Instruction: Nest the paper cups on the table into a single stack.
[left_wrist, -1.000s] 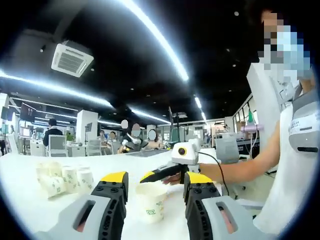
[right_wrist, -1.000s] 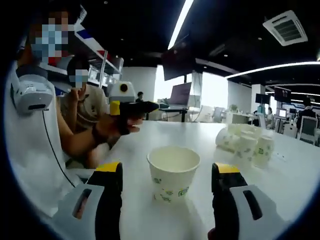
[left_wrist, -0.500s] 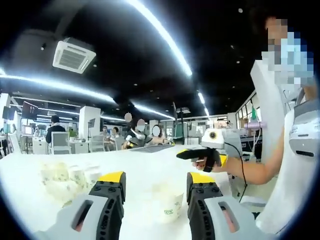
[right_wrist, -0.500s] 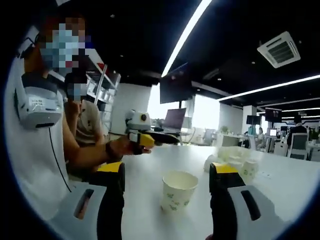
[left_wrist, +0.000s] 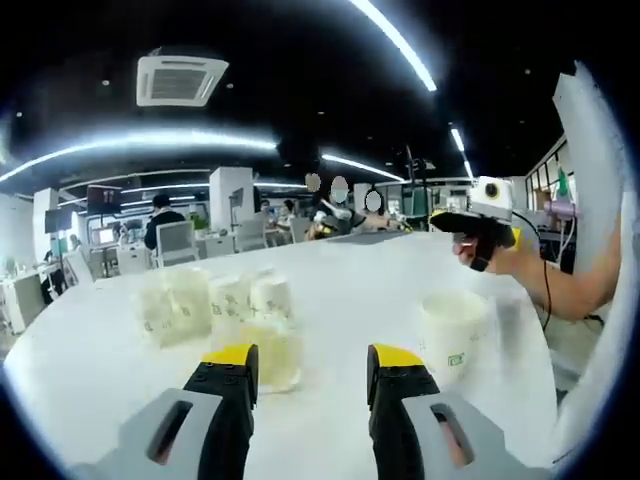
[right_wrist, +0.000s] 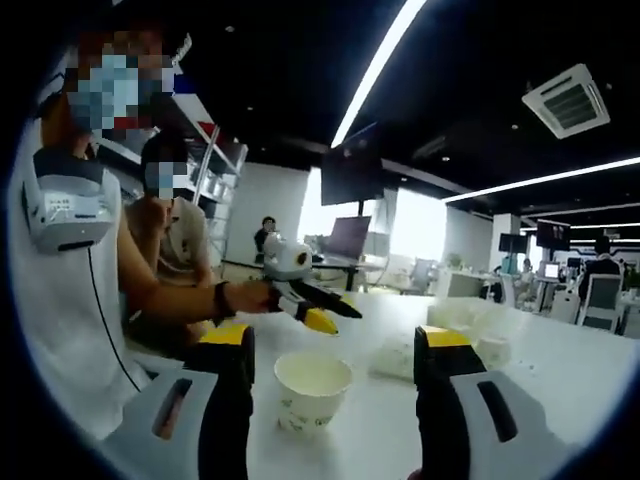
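Left gripper view looks across a white worktop (left_wrist: 330, 300) with its own left claw (left_wrist: 305, 375) spread wide and holding nothing. One upright paper cup (left_wrist: 452, 335) stands alone, with a printed band near its base; take it as the landmark. Well to its left sits a loose cluster of paper cups (left_wrist: 215, 305), some upright, others blurred so I cannot tell whether they lie tipped or are already nested. The nearest cup of the cluster is just beyond the left claw's tips.

Right gripper view shows the right claw (right_wrist: 335, 350), also spread wide and empty, with the lone cup (right_wrist: 312, 388) between and just beyond its tips; the left gripper reaches in behind that cup.

Judging from this, nothing is gripped yet, so stacking is at its picking stage. The next move probably calls for closing gently on a cup wall, lifting, and lowering it straight into another. Thin paper may crush, and crowded neighbours could be knocked. Seated people and office desks lie far behind.
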